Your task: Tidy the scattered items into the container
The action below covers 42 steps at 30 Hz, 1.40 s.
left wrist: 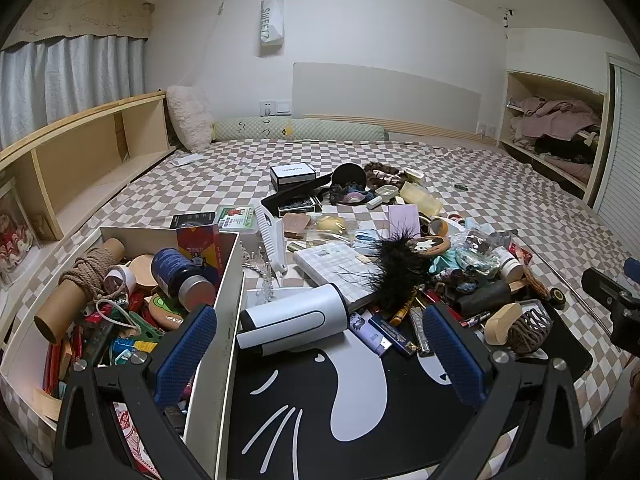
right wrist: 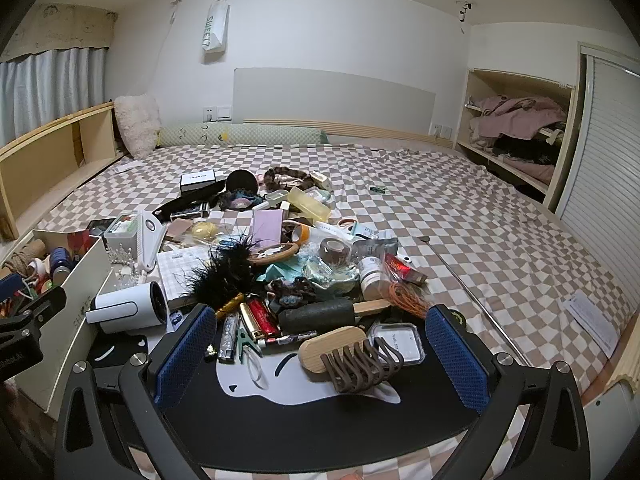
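Note:
A white box (left wrist: 224, 288) at the left of the bed holds several items, among them a rope-wrapped tube (left wrist: 80, 284) and a blue bottle (left wrist: 180, 276). The box also shows in the right wrist view (right wrist: 76, 280). A pile of scattered items covers the bed and a black-and-white mat (left wrist: 320, 400). My left gripper (left wrist: 320, 356) is open and empty, its left finger over the box wall, a white cylindrical device (left wrist: 292, 320) just ahead. My right gripper (right wrist: 320, 356) is open and empty, with a wooden comb (right wrist: 344, 354) between its fingers.
Ahead lie a black feather piece (left wrist: 400, 268), lighters (right wrist: 260, 316), a black roller with a wooden handle (right wrist: 320, 314), a white notebook (left wrist: 336, 268) and a clear case (right wrist: 400, 344). A metal rod (right wrist: 472, 292) lies to the right. Wooden shelves line the left side.

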Each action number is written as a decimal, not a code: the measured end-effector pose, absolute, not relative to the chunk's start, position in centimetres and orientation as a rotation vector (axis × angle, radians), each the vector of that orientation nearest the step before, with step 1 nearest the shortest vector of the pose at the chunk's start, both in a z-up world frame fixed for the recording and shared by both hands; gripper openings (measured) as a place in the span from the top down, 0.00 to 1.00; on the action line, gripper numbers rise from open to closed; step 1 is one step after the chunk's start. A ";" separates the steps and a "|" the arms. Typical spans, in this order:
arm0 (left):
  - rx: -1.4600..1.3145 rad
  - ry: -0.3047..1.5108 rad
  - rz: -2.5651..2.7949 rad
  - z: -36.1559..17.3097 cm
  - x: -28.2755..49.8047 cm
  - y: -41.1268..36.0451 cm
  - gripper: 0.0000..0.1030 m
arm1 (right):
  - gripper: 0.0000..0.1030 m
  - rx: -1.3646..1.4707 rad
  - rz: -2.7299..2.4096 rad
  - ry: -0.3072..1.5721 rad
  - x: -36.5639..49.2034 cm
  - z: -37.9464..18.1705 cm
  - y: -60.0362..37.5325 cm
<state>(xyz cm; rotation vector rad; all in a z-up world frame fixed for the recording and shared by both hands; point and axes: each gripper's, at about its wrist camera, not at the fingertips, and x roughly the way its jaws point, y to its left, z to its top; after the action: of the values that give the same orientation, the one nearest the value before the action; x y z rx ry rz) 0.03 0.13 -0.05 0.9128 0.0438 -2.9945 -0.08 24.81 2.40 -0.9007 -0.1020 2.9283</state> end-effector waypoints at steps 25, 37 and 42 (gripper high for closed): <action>0.923 0.039 -2.999 -0.2 0.1 0.0 0.00 | 0.00 -0.935 2.920 -0.093 -0.2 1.9 24.9; 0.933 0.029 -3.002 -0.3 0.1 -0.1 0.00 | 0.00 -0.936 2.926 -0.102 0.2 2.2 24.7; 0.923 0.026 -3.002 -0.1 0.0 0.0 0.00 | 0.00 -0.934 2.930 -0.106 0.2 2.4 24.6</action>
<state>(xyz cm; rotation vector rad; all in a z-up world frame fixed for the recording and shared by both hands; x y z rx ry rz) 0.01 -0.02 -0.10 0.9234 0.0256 -3.0019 0.20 24.60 2.35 -0.9342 -0.1062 2.9302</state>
